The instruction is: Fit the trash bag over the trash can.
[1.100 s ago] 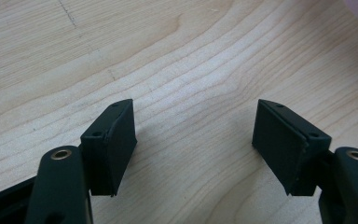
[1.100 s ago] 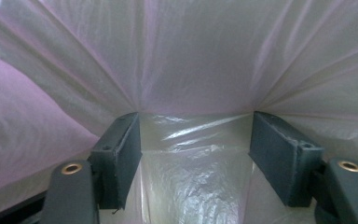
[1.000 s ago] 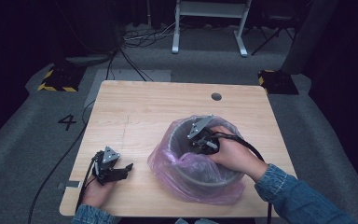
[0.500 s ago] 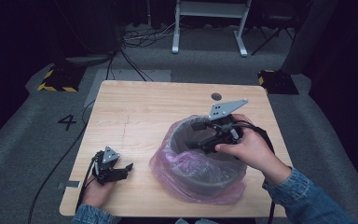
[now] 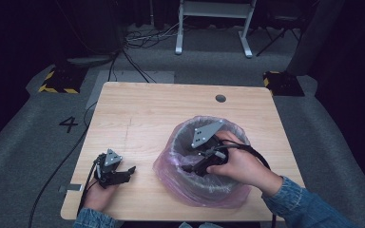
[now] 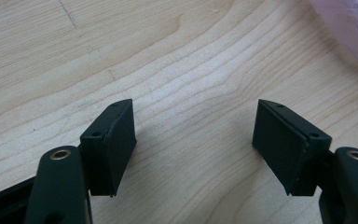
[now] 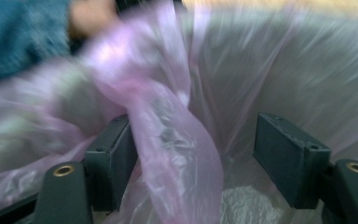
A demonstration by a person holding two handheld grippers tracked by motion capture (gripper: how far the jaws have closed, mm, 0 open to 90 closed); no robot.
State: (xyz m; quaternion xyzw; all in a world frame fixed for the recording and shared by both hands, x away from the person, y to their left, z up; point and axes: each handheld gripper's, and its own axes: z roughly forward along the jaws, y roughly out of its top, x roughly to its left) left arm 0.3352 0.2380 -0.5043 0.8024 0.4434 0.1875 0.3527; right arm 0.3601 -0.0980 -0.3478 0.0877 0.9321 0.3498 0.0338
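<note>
A grey bin [image 5: 183, 142] lined with a thin pink plastic bag [image 5: 168, 176] stands on the right half of the wooden table [image 5: 142, 118]. My right gripper [image 5: 189, 169] reaches down inside the bin, its grey plate [image 5: 204, 133] on top. Its jaws have just opened a little wider. In the blurred right gripper view the gripper [image 7: 196, 135] is open, and a loose fold of the bag [image 7: 177, 140] hangs between the jaws against the left pad. My left gripper [image 5: 129, 173] rests near the table's front left corner. It stands open [image 6: 196, 121] over bare wood, the bag's edge [image 6: 349, 28] far off.
A round cable hole [image 5: 220, 98] sits near the table's far edge. Black cables trail off the front left corner. Beyond the table are a white metal stand [image 5: 214, 19] and yellow-black striped blocks [image 5: 57, 83] on the grey floor.
Half a second ago my right gripper was lifted over the bin's far right rim; now it is back down inside the bin. The left gripper has not moved.
</note>
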